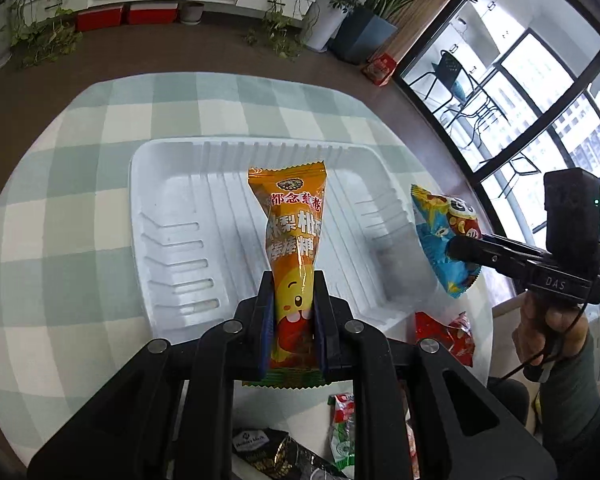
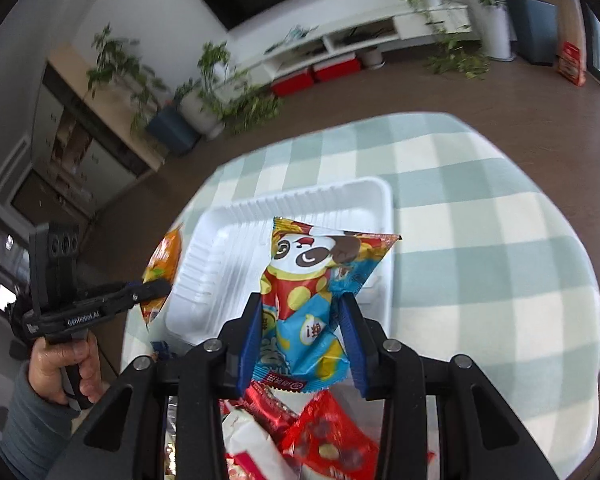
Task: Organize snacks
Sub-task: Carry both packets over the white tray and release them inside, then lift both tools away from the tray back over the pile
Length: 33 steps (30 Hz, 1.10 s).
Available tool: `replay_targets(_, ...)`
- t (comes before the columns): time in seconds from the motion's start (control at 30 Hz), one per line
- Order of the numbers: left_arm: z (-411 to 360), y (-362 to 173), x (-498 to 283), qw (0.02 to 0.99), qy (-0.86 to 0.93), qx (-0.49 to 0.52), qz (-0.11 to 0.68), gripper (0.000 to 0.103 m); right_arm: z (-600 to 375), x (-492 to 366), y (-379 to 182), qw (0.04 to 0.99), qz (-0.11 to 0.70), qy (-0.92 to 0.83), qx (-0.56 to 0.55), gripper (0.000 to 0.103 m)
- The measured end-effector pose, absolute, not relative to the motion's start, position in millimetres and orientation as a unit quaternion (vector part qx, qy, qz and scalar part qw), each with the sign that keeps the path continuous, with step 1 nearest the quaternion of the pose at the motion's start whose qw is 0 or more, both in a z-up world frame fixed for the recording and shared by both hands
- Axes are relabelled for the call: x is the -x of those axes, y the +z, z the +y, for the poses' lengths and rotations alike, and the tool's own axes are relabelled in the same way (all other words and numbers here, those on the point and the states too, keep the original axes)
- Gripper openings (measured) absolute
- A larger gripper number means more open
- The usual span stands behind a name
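Left gripper pinches the orange lollipop packet, long axis pointing ahead over the white tray; right gripper pinches the panda snack bag beside it.

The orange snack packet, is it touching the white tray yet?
Apart. The left wrist view shows the orange snack packet pinched between blue fingers, held above the white tray.
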<state>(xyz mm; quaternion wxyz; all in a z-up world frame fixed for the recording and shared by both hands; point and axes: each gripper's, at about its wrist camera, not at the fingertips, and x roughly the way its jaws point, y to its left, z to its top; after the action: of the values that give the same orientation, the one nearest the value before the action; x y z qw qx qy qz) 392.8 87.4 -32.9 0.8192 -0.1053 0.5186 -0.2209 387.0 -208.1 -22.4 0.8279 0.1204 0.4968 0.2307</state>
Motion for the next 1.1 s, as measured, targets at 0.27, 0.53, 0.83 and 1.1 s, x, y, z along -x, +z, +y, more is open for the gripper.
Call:
replay_targets(0.27,65,-77,-414,0.804,-0.211,0.085,0.549,0.015,-168,-408,-53,0.818,0.524,0.230,-0.064,0.041)
replay_targets(0.53,48,-92,-414,0.802,-0.208,0.072,0.555,0.015,-165,-415,-73,0.815,0.533,0.219,-0.058,0.041)
replay_targets(0.83,46,-90,-412,0.808,-0.204,0.064,0.549,0.015,-163,-415,-77,0.818,0.529,0.220,-0.057,0.041)
replay_targets(1.1,51,-81,-406,0.822,-0.186,0.066,0.534,0.020,-173,-414,-69,0.821,0.523,0.215,-0.082,0.050)
